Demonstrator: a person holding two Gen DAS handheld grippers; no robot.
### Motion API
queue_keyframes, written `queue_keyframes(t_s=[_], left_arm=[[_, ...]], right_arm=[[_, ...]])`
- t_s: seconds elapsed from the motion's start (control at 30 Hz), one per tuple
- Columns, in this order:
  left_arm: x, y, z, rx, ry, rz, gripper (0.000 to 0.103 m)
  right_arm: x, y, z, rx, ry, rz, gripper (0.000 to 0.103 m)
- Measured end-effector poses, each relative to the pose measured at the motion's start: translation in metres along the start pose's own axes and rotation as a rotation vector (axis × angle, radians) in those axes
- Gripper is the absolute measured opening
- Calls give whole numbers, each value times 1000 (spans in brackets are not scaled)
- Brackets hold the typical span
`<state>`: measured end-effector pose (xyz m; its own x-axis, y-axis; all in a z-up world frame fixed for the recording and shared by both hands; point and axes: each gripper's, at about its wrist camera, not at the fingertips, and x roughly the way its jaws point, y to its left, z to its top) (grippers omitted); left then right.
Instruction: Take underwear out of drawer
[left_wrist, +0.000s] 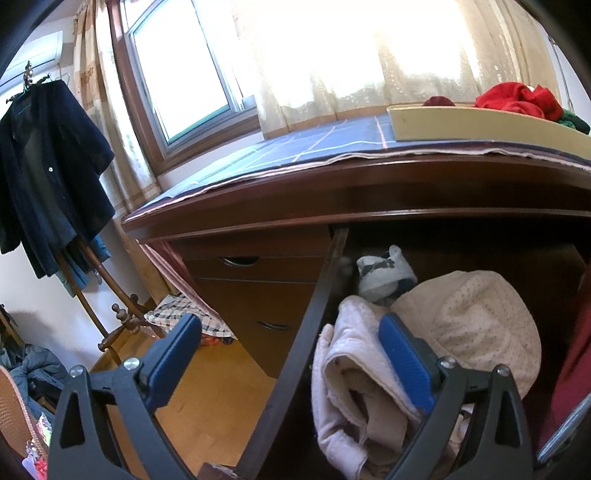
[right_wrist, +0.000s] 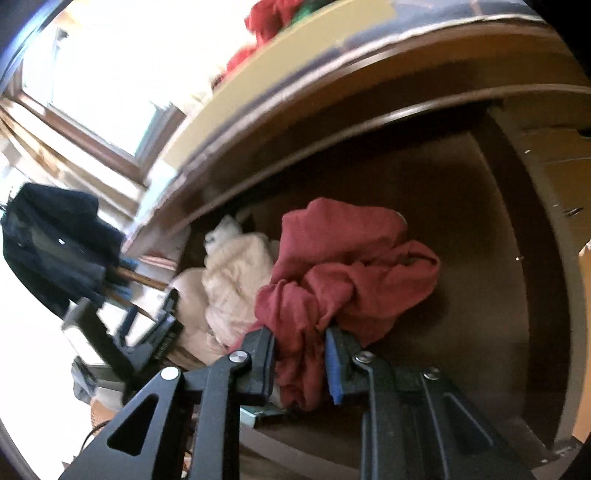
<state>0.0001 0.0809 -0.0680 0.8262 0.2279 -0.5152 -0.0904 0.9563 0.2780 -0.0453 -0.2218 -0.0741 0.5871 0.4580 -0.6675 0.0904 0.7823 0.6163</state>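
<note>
Left gripper (left_wrist: 291, 354): fingers (left_wrist: 404, 363) spread, astride the drawer (left_wrist: 295, 347) wall, gripping nothing; pale clothes (left_wrist: 354, 373) in the drawer's left part; right gripper (right_wrist: 300, 363): fingers clenched on red underwear (right_wrist: 347, 273), bunched above the drawer floor, right of the pale clothes; desk (left_wrist: 332, 184) above.

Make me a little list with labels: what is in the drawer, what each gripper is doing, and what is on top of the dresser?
drawer: open drawer, clothes bunched inside
in drawer: cream mesh garment, pale folded cloth, white patterned bundle at the back
right gripper: shut on the dark red garment, bunched between its jaws
left gripper: open, holding nothing, one finger on each side of the drawer's side wall
dresser top: blue checked cloth, yellow tray with red clothes
beside: dark coat hanging on a rack
</note>
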Motion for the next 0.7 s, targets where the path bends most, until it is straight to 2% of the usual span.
queue_keyframes(t_s=[0.13,0.27,0.3,0.33,0.37,0.43,0.53,0.63,0.7], left_arm=[[-1,-1,-1,9,-7,12,99],[-1,-3,-1,16,-11,17,99],[-1,-3,-2,16,-12,17,99],[-1,-3,-2,18,-13,19,99],[-1,-3,-3,20,-15,21,99],[-2,-4,-3,26,-16,24,99],[-2,-5,-3,33,-19,27,99],[-1,-5,-3,28,-14,27,99],[-1,-5,-3,29,-13,25,99]], right_arm=[[-18,2,2,-15,-44,39,25],[-34,14,7,-71,-97,18,24],[-39,14,9,-74,-115,15,22],[-45,15,11,-80,-152,4,11],[-49,20,13,-92,-184,-9,6],[-57,22,22,-112,-214,-32,6],[-54,21,30,-111,-131,27,7],[-39,15,26,-49,19,35,10],[-19,4,21,46,127,51,39]])
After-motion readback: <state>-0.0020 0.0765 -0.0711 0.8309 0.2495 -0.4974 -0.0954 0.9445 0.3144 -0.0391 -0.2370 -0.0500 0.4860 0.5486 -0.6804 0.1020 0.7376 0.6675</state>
